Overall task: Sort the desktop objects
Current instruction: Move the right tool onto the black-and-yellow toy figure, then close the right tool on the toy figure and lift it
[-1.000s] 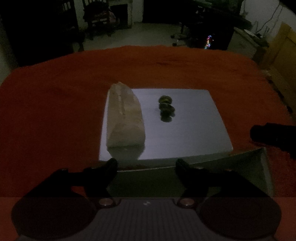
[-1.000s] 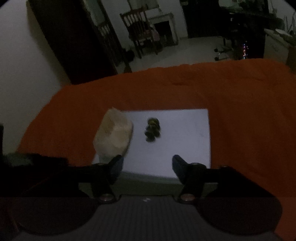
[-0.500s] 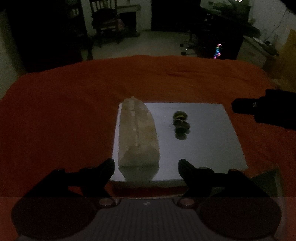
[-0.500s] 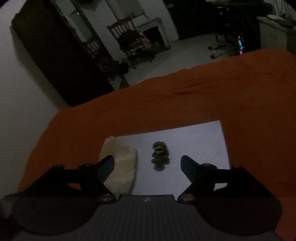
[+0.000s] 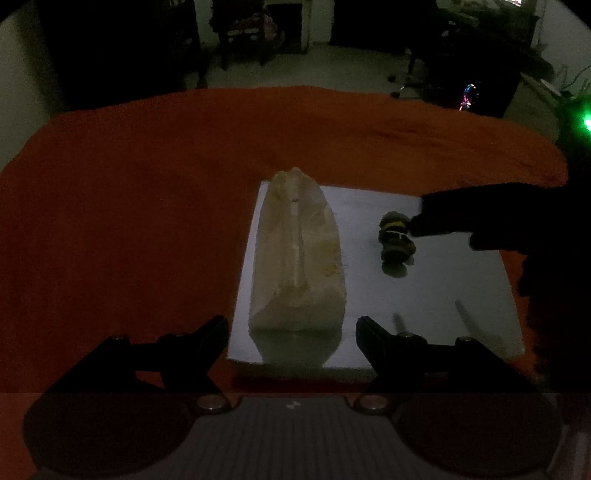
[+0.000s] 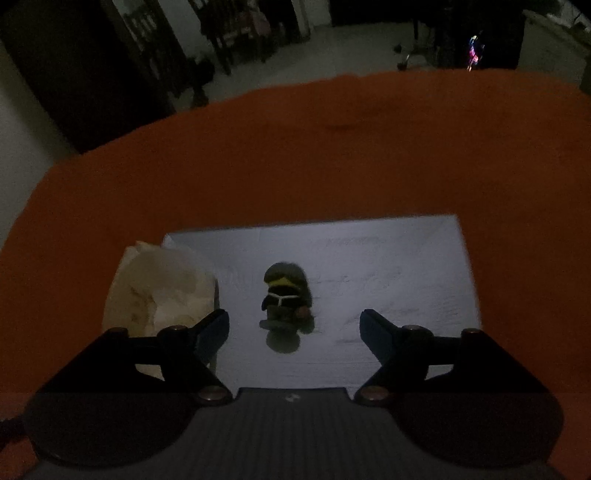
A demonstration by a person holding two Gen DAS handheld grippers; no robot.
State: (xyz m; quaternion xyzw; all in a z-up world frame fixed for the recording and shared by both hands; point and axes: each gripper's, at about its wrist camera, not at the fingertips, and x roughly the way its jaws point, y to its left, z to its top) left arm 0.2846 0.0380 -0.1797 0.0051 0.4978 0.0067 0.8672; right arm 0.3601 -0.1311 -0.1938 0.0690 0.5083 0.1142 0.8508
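A pale, crinkled tissue pack (image 5: 299,258) lies lengthwise on the left part of a glossy white board (image 5: 461,280). To its right stands a small dark figurine (image 5: 395,240) with a yellow band. My left gripper (image 5: 291,328) is open just short of the pack's near end, with nothing between its fingers. In the right wrist view my right gripper (image 6: 293,325) is open over the board (image 6: 388,258). The figurine (image 6: 286,299) stands just ahead of the gap, untouched, and the pack (image 6: 159,291) is at the left. Seen from the left wrist, the right gripper's dark finger (image 5: 443,218) reaches almost to the figurine.
An orange cloth (image 5: 129,221) covers the table around the board. Past the table's far edge is a dim room with a chair (image 5: 243,33), pale floor and coloured lights (image 5: 467,96). A green light (image 5: 585,123) glows at the far right.
My right gripper swept in from the right and dropped toward the figurine, which now sits right ahead of its fingers. My left gripper came closer to the tissue pack's near end.
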